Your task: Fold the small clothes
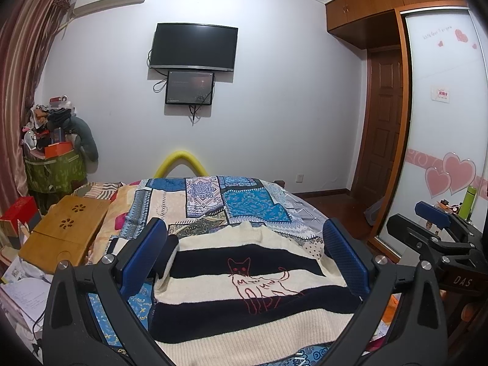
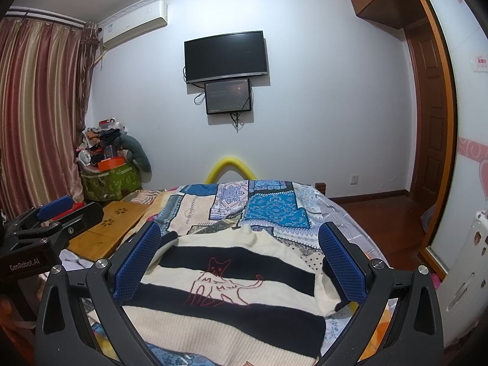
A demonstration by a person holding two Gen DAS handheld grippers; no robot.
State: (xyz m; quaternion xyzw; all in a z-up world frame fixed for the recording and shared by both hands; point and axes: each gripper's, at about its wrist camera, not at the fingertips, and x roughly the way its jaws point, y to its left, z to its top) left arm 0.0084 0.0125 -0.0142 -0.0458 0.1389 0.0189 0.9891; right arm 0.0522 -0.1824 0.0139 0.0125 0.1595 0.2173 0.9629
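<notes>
Your striped cat sweater (image 1: 244, 299) lies flat on the patchwork bedspread (image 1: 244, 201), collar toward the far wall; your left gripper (image 1: 244, 256) and right gripper (image 2: 241, 259) both gape wide, empty.

The right gripper (image 2: 239, 262) hung with its blue fingers (image 2: 138, 263) spread wide over a cream-and-navy striped sweater (image 2: 231, 302) lying flat near the bed's (image 2: 347, 216) near edge, while the left gripper (image 2: 58, 213) showed off the bed's left side.
</notes>
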